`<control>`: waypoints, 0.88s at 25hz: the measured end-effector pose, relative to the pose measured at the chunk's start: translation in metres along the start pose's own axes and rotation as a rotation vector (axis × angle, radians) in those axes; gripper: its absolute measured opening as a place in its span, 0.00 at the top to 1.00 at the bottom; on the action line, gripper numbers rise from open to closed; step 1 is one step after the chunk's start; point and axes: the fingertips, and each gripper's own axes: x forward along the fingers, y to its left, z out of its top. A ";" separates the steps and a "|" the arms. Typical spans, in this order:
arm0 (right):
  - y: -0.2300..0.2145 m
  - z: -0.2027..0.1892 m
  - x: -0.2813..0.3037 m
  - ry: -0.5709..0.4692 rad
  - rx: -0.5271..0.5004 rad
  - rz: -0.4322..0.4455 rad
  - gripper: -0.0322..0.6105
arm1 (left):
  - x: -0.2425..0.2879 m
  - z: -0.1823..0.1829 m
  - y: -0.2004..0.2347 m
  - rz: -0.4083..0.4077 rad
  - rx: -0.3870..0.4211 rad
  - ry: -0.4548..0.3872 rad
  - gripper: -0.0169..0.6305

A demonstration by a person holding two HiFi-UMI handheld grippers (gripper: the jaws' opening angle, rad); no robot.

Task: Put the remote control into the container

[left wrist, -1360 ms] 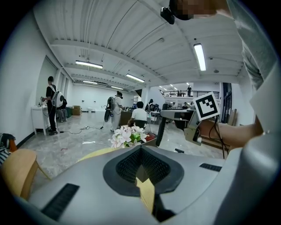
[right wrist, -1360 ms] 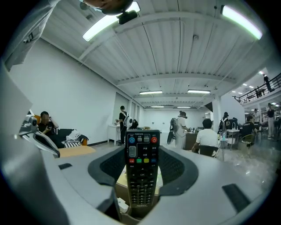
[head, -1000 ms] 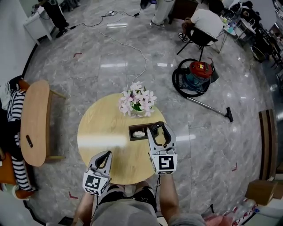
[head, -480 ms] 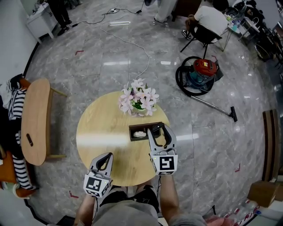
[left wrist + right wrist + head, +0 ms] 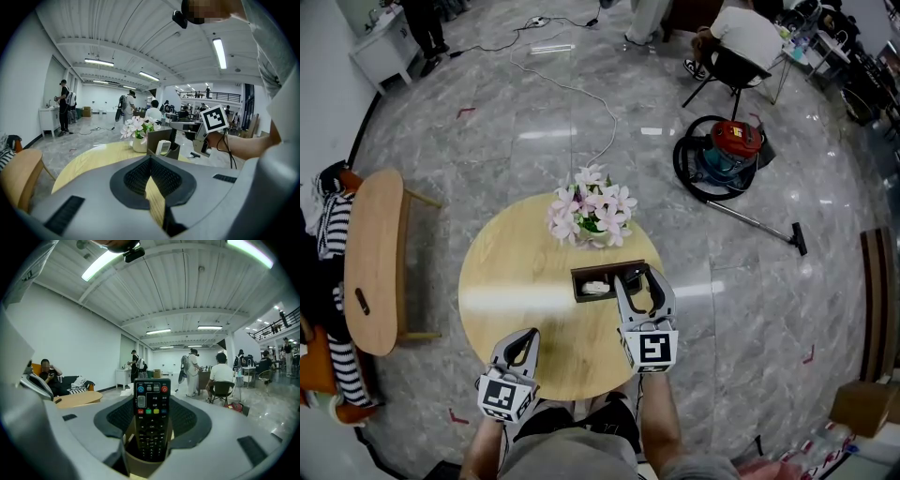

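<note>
1. The right gripper (image 5: 637, 277) is seen lower than one second earlier. It is now placed over the right end of the container (image 5: 575, 284), which stands on the far right part of the round table (image 5: 516, 281).
2. The remote control (image 5: 151, 420) is pinched across its width between the right fingers. It is held upright, with the keypad turned toward the right gripper view. No change in this grip is observed.
3. In the left gripper view, the lower end of the remote control appears to reach down into the container, beside a white object (image 5: 596, 287) already lying there. Whether the end touches the container floor cannot be determined.
4. The left gripper (image 5: 523, 336) is also found slightly lower, at the near edge of the table and well apart from the container. Its fingers are pressed together at the tips, and nothing is held between them.
5. The insertion step is judged to be under way but not complete, since the remote control is not yet released.
6. A further descent is expected to be needed before the fingers are spread.
7. Care is advised near the white object and the flower vase (image 5: 591, 214) just behind the container. An upright remote control may tip against the wall when released.
</note>
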 end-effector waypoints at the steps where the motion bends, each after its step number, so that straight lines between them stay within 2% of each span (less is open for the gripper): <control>1: 0.000 -0.002 0.000 0.001 0.001 0.000 0.58 | 0.001 0.000 0.000 -0.001 0.002 -0.001 0.96; 22: -0.002 -0.035 0.003 0.018 0.016 -0.009 0.58 | 0.017 -0.012 0.003 -0.014 0.002 -0.011 0.96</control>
